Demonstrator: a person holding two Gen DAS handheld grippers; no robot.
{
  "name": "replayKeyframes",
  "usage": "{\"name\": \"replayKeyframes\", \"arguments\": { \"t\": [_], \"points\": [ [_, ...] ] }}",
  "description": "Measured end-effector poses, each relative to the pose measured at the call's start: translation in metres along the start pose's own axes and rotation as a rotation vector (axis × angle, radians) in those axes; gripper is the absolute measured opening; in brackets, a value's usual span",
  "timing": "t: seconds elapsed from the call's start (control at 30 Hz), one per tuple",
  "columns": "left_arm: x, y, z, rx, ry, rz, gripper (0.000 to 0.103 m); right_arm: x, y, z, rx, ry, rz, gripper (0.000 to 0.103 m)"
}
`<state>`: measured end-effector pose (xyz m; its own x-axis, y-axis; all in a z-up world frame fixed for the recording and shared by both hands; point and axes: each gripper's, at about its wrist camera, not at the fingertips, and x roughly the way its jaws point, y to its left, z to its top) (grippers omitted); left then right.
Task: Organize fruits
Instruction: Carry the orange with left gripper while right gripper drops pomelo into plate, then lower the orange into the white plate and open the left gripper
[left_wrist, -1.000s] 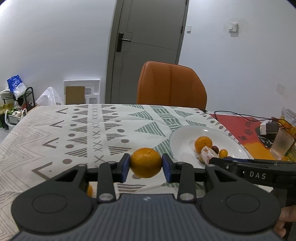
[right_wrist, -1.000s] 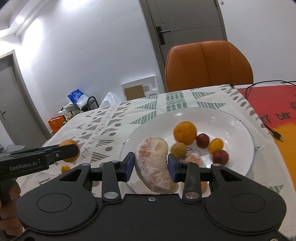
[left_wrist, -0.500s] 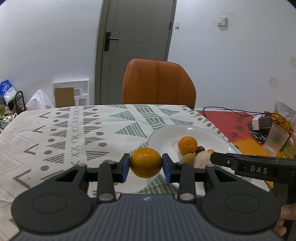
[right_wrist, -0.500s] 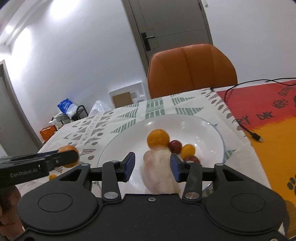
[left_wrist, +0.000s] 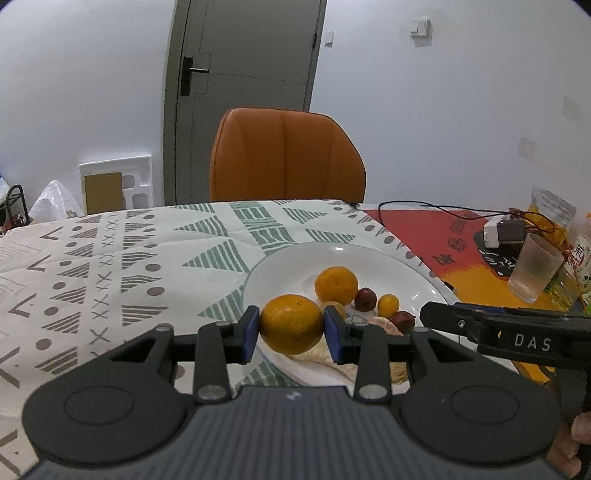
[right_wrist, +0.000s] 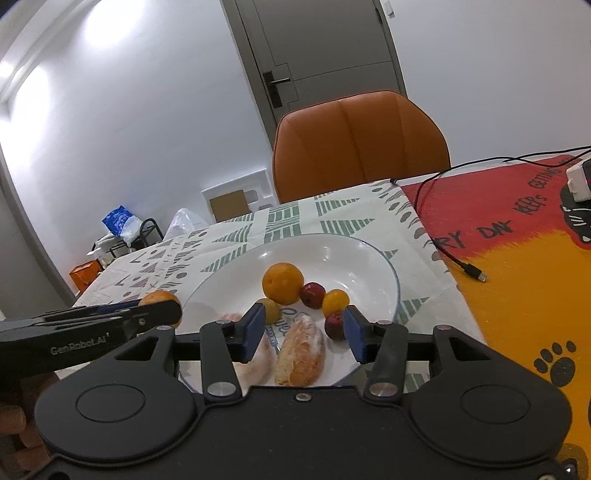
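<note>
My left gripper (left_wrist: 291, 326) is shut on an orange (left_wrist: 291, 317), held just above the near left rim of the white plate (left_wrist: 369, 251). In the right wrist view that orange (right_wrist: 159, 296) shows at the plate's left. My right gripper (right_wrist: 301, 328) stands open over the plate's front. A peeled pomelo segment (right_wrist: 301, 350) lies on the plate below its jaws, untouched by the pads, and a second peeled piece (right_wrist: 258, 356) lies beside it. Another orange (right_wrist: 282, 282), two red fruits (right_wrist: 312, 294) and a kumquat (right_wrist: 335, 302) also rest on the plate.
An orange chair (left_wrist: 288, 155) stands behind the table. A black cable (right_wrist: 454, 258), a charger (left_wrist: 502, 232) and a frosted cup (left_wrist: 535, 271) sit on the red and yellow mat at the right. A hand (left_wrist: 569, 450) holds the right gripper's handle.
My right gripper opened and let go of the pomelo segment, which now lies on the plate. My left gripper carried the orange rightward to the plate's edge.
</note>
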<state>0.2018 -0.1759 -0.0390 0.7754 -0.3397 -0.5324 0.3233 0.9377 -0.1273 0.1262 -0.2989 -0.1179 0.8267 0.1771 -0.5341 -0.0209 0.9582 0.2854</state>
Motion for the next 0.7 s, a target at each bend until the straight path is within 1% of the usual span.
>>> {"name": "replayKeyframes", "arguments": {
  "t": [0.13, 0.23, 0.37, 0.43, 0.5, 0.7],
  "points": [
    [0.002, -0.002, 0.001, 0.011, -0.004, 0.019, 0.04, 0.0, -0.001, 0.0, 0.004, 0.002, 0.001, 0.053],
    [0.001, 0.002, 0.001, 0.004, 0.004, 0.024, 0.04, 0.001, 0.002, -0.001, 0.001, 0.004, 0.009, 0.053],
    [-0.004, 0.011, 0.002, -0.006, 0.004, 0.05, 0.042, 0.004, 0.009, -0.001, -0.006, 0.006, 0.025, 0.053],
    [-0.008, 0.016, 0.001, -0.011, 0.002, 0.063, 0.046, 0.005, 0.013, -0.001, -0.008, 0.009, 0.033, 0.054],
    [-0.012, 0.022, 0.0, -0.017, -0.001, 0.082, 0.054, 0.007, 0.017, -0.002, -0.013, 0.013, 0.042, 0.054],
    [-0.023, 0.037, -0.005, -0.04, -0.004, 0.122, 0.068, 0.011, 0.031, -0.005, -0.029, 0.022, 0.06, 0.061]
  ]
}}
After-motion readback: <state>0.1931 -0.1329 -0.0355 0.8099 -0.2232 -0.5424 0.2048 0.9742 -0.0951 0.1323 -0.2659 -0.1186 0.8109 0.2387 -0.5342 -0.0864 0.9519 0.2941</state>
